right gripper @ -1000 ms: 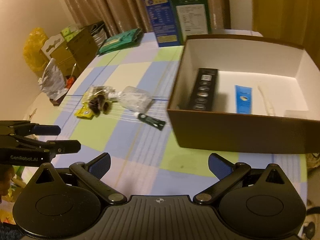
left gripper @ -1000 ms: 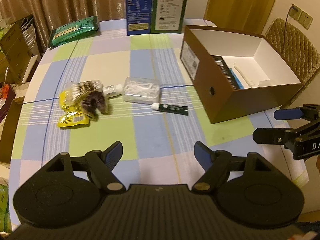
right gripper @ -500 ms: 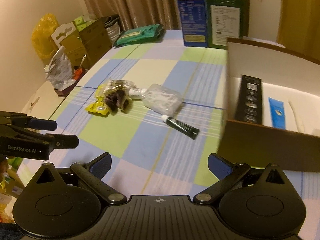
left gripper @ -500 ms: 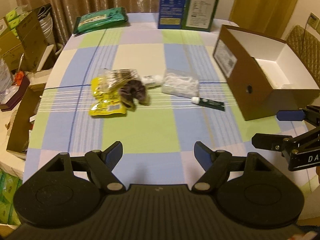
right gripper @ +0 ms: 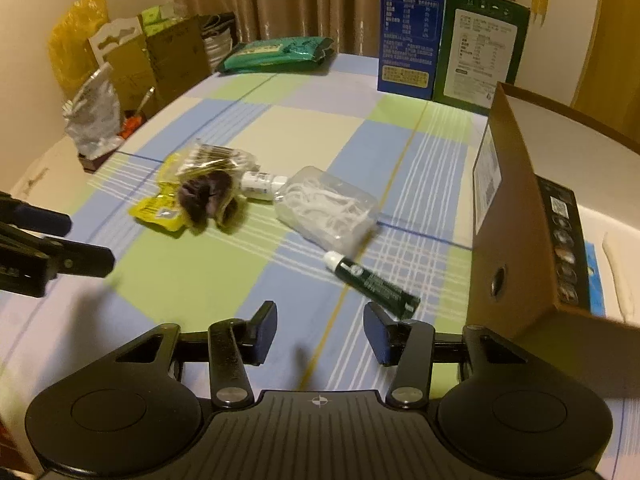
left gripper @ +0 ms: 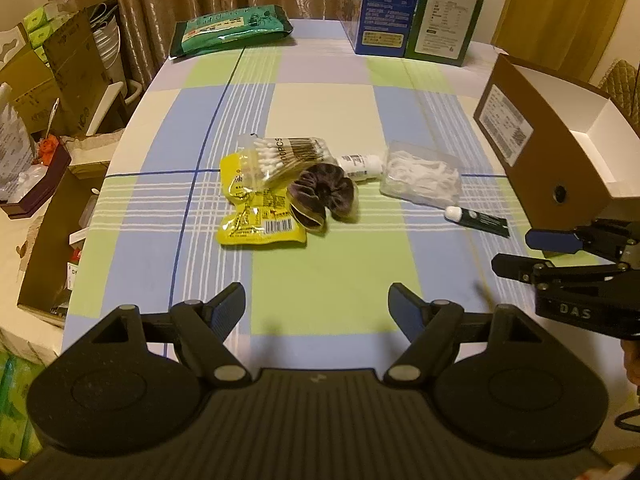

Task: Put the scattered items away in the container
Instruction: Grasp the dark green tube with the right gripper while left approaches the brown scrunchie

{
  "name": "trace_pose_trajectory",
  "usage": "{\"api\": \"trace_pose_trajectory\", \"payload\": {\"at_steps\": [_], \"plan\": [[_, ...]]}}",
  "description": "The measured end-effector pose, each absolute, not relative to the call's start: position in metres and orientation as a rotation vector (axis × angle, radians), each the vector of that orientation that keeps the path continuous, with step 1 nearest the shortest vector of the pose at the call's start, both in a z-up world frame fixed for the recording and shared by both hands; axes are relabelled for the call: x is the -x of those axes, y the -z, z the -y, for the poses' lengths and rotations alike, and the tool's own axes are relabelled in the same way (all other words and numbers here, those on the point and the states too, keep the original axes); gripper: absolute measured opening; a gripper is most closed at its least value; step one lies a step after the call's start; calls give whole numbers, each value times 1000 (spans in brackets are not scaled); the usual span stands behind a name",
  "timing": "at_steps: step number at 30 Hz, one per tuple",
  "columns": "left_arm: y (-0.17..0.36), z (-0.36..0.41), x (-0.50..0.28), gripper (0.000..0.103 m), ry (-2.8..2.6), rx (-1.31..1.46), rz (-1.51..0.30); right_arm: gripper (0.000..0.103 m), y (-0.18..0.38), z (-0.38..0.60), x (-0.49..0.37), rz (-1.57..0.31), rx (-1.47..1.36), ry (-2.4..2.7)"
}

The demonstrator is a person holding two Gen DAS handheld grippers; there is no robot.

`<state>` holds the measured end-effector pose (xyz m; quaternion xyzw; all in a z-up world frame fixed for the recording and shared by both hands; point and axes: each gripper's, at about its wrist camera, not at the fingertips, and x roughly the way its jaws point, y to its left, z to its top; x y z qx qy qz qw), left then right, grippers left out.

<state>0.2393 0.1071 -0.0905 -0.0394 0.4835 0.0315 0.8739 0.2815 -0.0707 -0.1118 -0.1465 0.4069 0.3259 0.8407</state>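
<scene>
Scattered items are bunched mid-worktop [left gripper: 328,300], left of the brown cardboard box [left gripper: 532,168], which sits open-topped at the right edge so things can just be dropped in.

Count of what's loose:
- one cotton swab pack [left gripper: 286,156]
- two yellow sachets [left gripper: 260,226] partly under it
- one dark scrunchie [left gripper: 322,196] lying on the sachets
- one small white bottle [left gripper: 358,165] just right of the swabs
- one clear floss pick case [left gripper: 420,176]
- one dark green tube [left gripper: 478,221], nearest the box

Box already has stuff in it: one black carton [right gripper: 562,248] against its wall, one blue packet [right gripper: 594,276], one whitish strip [right gripper: 618,276].

Left tongs [left gripper: 316,308] hang wide apart over bare cloth, nothing between them, lined up with the pile on the near side. Right tongs [right gripper: 320,330] are closing, nothing between the pads yet; the tube lies just beyond the right pad, so I'd guess that one's next since it's the shortest trip.

Two tall cartons [left gripper: 412,8] and one green pouch [left gripper: 230,30] sit at the far edge, probably not part of the job.
</scene>
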Motion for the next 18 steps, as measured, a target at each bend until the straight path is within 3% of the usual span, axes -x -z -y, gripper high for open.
{"api": "trace_pose_trajectory", "payload": {"at_steps": [18], "plan": [[128, -116, -297, 75, -35, 80, -1053, 47, 155, 49, -328, -868, 373, -645]]}}
